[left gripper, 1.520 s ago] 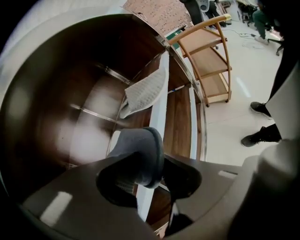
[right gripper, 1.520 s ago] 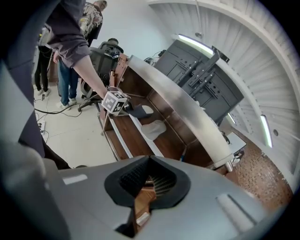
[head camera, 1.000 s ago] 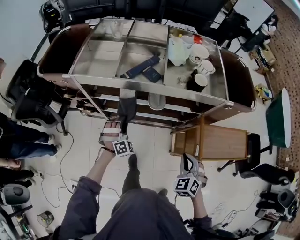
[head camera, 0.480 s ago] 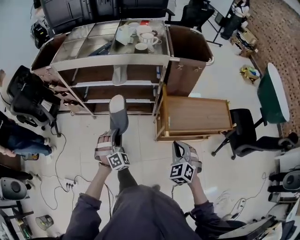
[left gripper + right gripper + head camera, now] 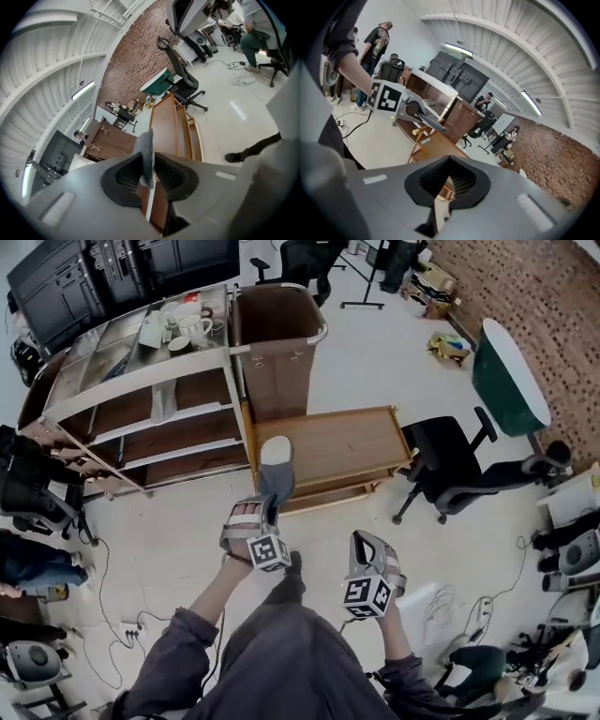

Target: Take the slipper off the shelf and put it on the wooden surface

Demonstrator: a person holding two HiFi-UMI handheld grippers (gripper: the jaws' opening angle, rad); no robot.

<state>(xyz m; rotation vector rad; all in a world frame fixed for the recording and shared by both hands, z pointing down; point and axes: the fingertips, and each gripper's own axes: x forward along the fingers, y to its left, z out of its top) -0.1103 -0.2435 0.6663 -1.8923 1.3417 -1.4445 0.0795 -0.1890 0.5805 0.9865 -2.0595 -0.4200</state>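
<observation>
A grey slipper (image 5: 277, 470) is held toe-forward, its front over the near edge of the low wooden table (image 5: 347, 442). My left gripper (image 5: 267, 507) is shut on its heel end. In the left gripper view the slipper (image 5: 147, 152) shows edge-on, pinched between the dark pads of the left gripper (image 5: 147, 164), with the wooden table (image 5: 164, 122) beyond. My right gripper (image 5: 367, 542) hangs lower right, short of the table, shut and empty. The right gripper view shows the right gripper (image 5: 449, 161), and the slipper (image 5: 429, 119) off to its left above the wooden table (image 5: 440, 145).
The metal-topped shelf unit (image 5: 141, 381) stands left of the table, with mugs (image 5: 183, 329) on top and a pale slipper (image 5: 162, 401) on a shelf. A brown cabinet (image 5: 277, 334) is behind the table and a black office chair (image 5: 450, 465) to its right. Cables lie on the floor.
The person has turned from the shelf unit to the wooden table. The left gripper has carried the slipper away from the shelf to the table's near edge, and the right gripper came along.
</observation>
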